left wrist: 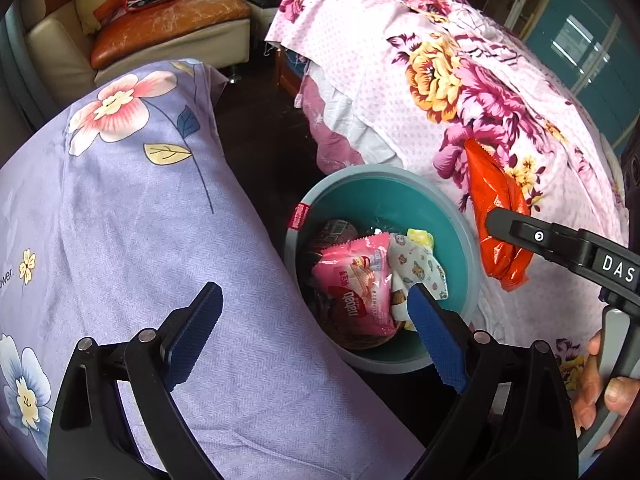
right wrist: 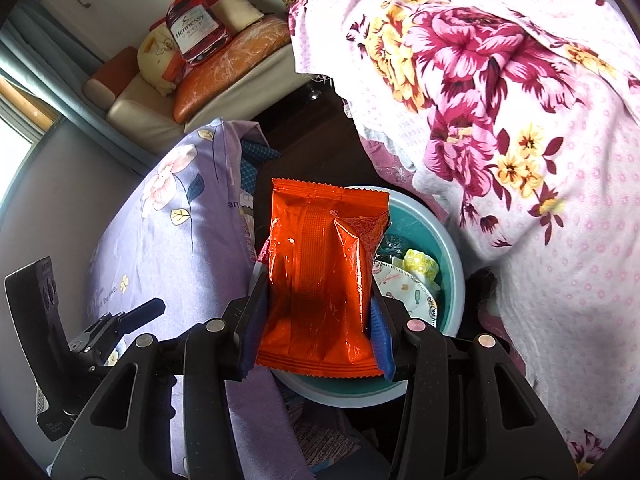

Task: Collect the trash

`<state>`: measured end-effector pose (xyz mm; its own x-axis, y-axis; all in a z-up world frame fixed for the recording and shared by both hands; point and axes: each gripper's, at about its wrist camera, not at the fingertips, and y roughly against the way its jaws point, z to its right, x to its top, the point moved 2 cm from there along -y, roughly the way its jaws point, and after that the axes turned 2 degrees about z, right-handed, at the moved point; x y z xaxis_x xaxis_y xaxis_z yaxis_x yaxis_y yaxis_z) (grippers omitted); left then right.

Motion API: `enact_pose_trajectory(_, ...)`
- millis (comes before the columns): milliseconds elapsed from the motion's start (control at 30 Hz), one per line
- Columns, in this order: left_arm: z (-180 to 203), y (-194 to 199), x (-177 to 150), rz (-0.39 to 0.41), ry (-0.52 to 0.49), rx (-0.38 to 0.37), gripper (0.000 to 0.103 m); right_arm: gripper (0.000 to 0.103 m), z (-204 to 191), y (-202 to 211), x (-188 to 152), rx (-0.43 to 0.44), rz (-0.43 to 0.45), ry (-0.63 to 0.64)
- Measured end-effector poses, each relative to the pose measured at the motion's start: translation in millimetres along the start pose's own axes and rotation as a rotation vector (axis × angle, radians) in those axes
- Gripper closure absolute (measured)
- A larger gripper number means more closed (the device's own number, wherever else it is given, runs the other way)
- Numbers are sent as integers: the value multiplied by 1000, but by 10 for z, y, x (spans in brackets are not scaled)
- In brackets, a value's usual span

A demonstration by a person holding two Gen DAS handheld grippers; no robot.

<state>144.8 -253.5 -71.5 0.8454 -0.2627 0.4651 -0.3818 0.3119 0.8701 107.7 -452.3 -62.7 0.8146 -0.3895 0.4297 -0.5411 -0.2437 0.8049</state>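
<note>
Fingers, right gripper (right wrist: 316,334): blue pads set partway apart, pressing both long edges of an orange snack packet (right wrist: 322,276). Packet sealed, upright between them, its crimped top edge uppermost; held directly above the bin.

Fingers, left gripper (left wrist: 316,342): spread wide, nothing between them. Left finger (left wrist: 192,336) over the lilac cover; right finger (left wrist: 438,340) over the bin's near rim.

Bin (left wrist: 466,240): round, teal inside, grey-blue rim, small red tag on its left edge. Stands on dark floor in the gap between two cloth-covered pieces of furniture. Contents:
- pink wafer wrapper (left wrist: 356,284), uppermost, towards the near left;
- white printed wrapper (left wrist: 420,268) with small cartoon figures, just right of the pink one;
- yellow-and-white scrap (left wrist: 420,238) at the back;
- dark wrappers beneath, not legible.

Seen from the left wrist view, the orange packet hangs at the bin's right rim, in front of the pink cover, with the right gripper's black arm reaching in from the right; a hand (left wrist: 600,392) grips that tool's handle at the lower right.

Surroundings:
- lilac floral cover (left wrist: 120,220), left of the bin;
- pink floral cover (left wrist: 460,80), right of and behind the bin;
- sofa (left wrist: 168,20) with orange seat pad, far back, carrying a bottle-shaped red cushion (right wrist: 196,30) and a pale cushion.
</note>
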Motion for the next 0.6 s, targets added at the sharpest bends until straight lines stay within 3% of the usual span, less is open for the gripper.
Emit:
enact_pose_trajectory(100,-52,15,-17,1,12,4,9,44,-47,-36,3,-3,-14,0)
enact_pose_trajectory(133,-66,21,-21,2,16,4,9,31,-46,-40,6,-4,-13,-5)
enact_pose_trajectory(167,-80,34,-28,4,18,4,9,28,-57,-45,3,-6,-11,-5)
enact_pose_trajectory(300,-116,73,-58,-4,28,10,9,27,-142,-40,-45,-7,-15,18)
enact_pose_trajectory(533,-239,220,-150,-8,78,17,6,12,-296,99,-167,-28,-9,76)
enact_pose_trajectory(600,-276,312,-188,7,92,30,4,12,-334,158,-218,-38,0,98)
